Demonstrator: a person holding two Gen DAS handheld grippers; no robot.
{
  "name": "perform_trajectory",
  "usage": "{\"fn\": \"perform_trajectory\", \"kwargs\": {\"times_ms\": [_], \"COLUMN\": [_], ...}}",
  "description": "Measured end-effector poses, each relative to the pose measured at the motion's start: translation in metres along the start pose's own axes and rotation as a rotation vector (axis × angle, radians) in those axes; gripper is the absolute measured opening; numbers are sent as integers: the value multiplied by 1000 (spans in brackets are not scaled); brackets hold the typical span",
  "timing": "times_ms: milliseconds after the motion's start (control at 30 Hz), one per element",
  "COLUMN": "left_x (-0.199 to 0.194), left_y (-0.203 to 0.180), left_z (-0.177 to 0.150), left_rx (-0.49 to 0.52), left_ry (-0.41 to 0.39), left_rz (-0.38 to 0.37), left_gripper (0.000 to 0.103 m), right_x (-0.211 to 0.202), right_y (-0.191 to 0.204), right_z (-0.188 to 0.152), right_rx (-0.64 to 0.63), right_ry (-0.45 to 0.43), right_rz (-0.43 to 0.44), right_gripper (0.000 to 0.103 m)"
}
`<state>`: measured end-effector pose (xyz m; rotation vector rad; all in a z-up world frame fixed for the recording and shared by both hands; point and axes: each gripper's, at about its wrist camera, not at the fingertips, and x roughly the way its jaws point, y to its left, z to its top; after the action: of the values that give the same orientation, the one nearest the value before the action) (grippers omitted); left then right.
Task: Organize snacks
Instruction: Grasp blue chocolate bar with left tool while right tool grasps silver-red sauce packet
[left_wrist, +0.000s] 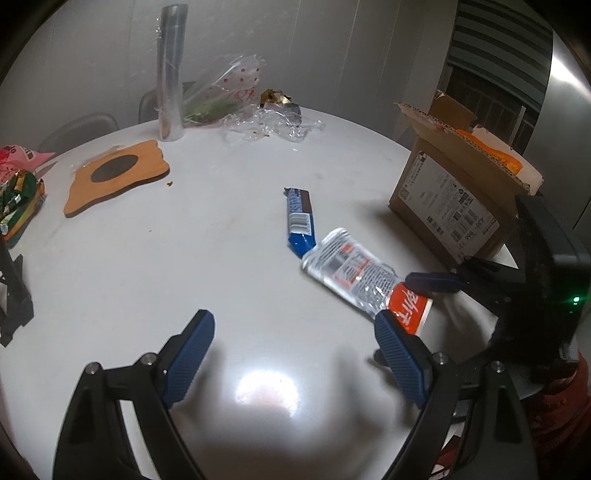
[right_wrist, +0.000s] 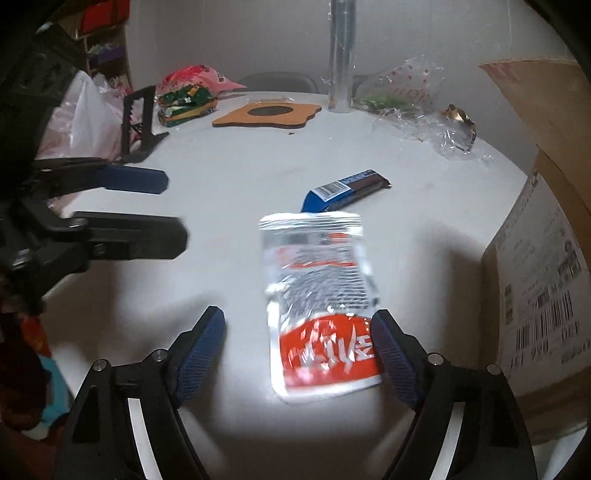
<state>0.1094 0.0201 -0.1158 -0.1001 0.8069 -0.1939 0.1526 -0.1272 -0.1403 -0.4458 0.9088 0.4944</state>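
A silver packet with a red end (right_wrist: 317, 280) lies flat on the white round table (right_wrist: 229, 155). My right gripper (right_wrist: 299, 315) is open around its red end, and the right pad (right_wrist: 391, 354) sits at the packet's edge while the left pad stands well off it. A blue snack bar (right_wrist: 343, 190) lies just beyond the packet, touching its far end. In the left wrist view the same packet (left_wrist: 354, 275) and blue snack bar (left_wrist: 300, 221) lie to the right. My left gripper (left_wrist: 295, 321) is open over bare table with nothing between its fingers.
An open cardboard box (left_wrist: 454, 206) stands at the table's right edge, close to the packet. Far side: a wooden trivet (left_wrist: 110, 177), an upright foil roll (left_wrist: 171, 74) and crumpled cellophane (left_wrist: 273, 122). Snack bags (right_wrist: 184, 99) and a black stand (right_wrist: 140, 125) are at the left.
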Motion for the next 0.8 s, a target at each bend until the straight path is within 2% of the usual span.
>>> {"fn": "perform_trajectory", "kwargs": {"times_ms": [100, 233, 367, 400, 467, 567, 700, 800], "left_x": [1, 2, 5, 6, 6, 10, 20, 31], "left_y": [1, 1, 2, 3, 2, 2, 1, -1], "left_z": [1, 2, 4, 6, 7, 11, 19, 28], "left_rx": [-3, -5, -10, -16, -20, -17, -15, -11], "left_ry": [1, 2, 6, 7, 8, 10, 25, 44], "left_rz": [-4, 0, -4, -6, -2, 11, 20, 15], "left_gripper": [87, 87, 87, 87, 87, 86, 85, 80], "right_x": [-4, 1, 5, 5, 5, 5, 3, 1], "right_y": [0, -1, -2, -2, -2, -2, -2, -6], "right_z": [-1, 4, 6, 6, 6, 4, 4, 3], "right_rx": [20, 19, 44, 44, 48, 61, 85, 127], "right_ry": [-11, -10, -9, -11, -12, -19, -38, -45], "right_rz": [12, -77, -66, -71, -104, -110, -191, -250], "right_gripper": [79, 79, 78, 77, 63, 63, 63, 63]}}
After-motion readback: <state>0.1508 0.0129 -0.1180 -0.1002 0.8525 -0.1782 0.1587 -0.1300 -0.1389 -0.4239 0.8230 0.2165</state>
